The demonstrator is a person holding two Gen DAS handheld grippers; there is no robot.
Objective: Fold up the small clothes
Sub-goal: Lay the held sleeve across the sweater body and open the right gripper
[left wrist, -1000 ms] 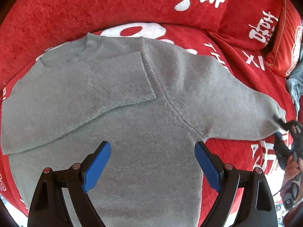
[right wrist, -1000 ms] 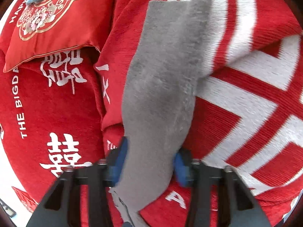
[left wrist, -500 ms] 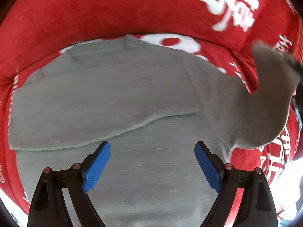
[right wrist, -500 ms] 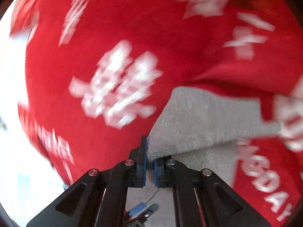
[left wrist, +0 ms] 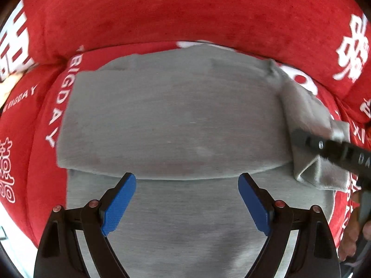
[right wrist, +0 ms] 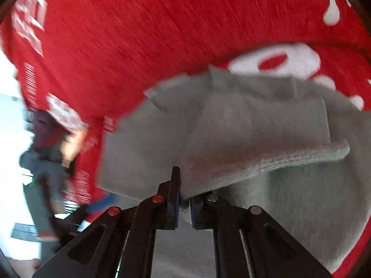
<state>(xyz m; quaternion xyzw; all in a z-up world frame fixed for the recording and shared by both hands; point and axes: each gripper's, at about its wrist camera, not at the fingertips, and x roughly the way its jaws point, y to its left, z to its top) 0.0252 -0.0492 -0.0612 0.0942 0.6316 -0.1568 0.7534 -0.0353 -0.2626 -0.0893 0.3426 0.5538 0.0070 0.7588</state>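
- A grey knit sweater (left wrist: 176, 120) lies spread on a red sofa cover (left wrist: 185, 11) printed with white characters, and fills the middle of the left wrist view.
- One sleeve (left wrist: 162, 125) is already folded across the chest; its lower edge runs as a shallow curve just above the blue pads (left wrist: 119, 202).
- The left gripper (left wrist: 186, 205) hangs over the lower body of the sweater, its fingers spread wide with nothing between them and clear of the cloth.
- At the right edge of the left wrist view the other sleeve (left wrist: 310, 125) is doubled back over the shoulder, and its cuff end stands up in a loose fold.
- The right gripper (left wrist: 329, 147) reaches in there as a dark bar from the right edge and lies across that sleeve.
- In the right wrist view the right gripper (right wrist: 184, 205) has its jaws only a narrow gap apart; they have just been opening.
- The ribbed cuff edge (right wrist: 301, 159) of the sleeve hangs just above the fingertips, with a corner of grey cloth down at the gap; whether the pads still press it I cannot tell, since the view is blurred.
- At the left edge of the right wrist view, a blurred hand (right wrist: 74, 143).
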